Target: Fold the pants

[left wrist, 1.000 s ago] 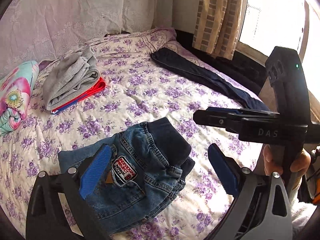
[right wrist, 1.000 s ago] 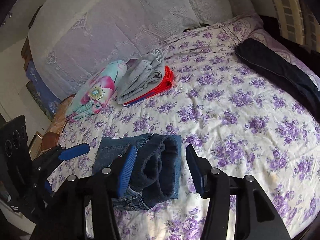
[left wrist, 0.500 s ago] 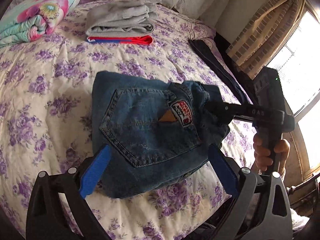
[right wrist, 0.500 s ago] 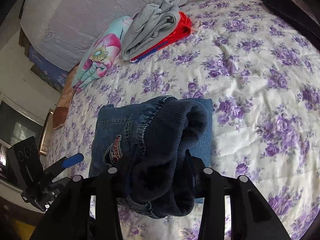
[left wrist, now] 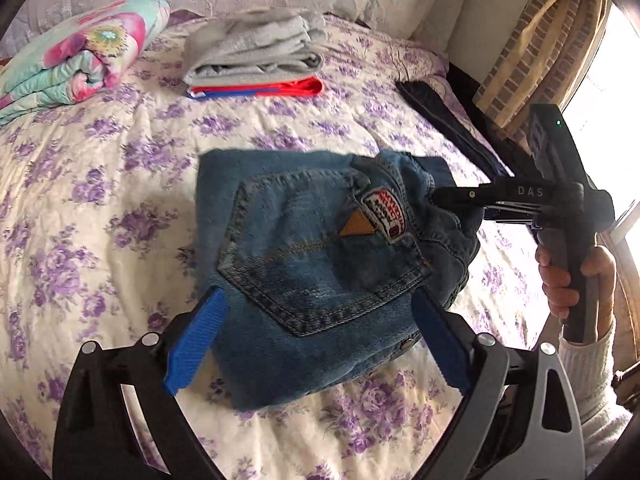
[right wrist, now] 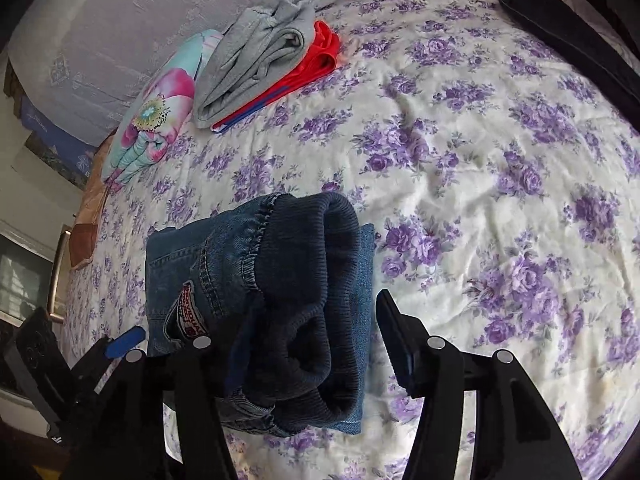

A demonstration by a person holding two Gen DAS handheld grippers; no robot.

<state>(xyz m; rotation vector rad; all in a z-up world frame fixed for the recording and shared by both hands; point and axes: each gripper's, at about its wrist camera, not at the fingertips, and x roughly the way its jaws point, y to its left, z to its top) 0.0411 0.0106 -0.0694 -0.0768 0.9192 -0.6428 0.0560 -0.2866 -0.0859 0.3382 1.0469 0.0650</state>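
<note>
Both my grippers stand over the folded jeans (left wrist: 320,272) lying near the bed's (left wrist: 100,208) front edge. My left gripper (left wrist: 316,344) is spread wide, pads clear of the denim. My right gripper (right wrist: 316,344) has just been opening, its right pad off the ribbed waistband between them. Folded grey pants (left wrist: 256,48) sit toward the headboard.

Right gripper (right wrist: 316,344) — left pad hidden behind the jeans (right wrist: 280,300) waistband. Dark garment (right wrist: 568,40) cut off at frame edge. Patch lettering (left wrist: 386,214) — too blurred to read.
</note>
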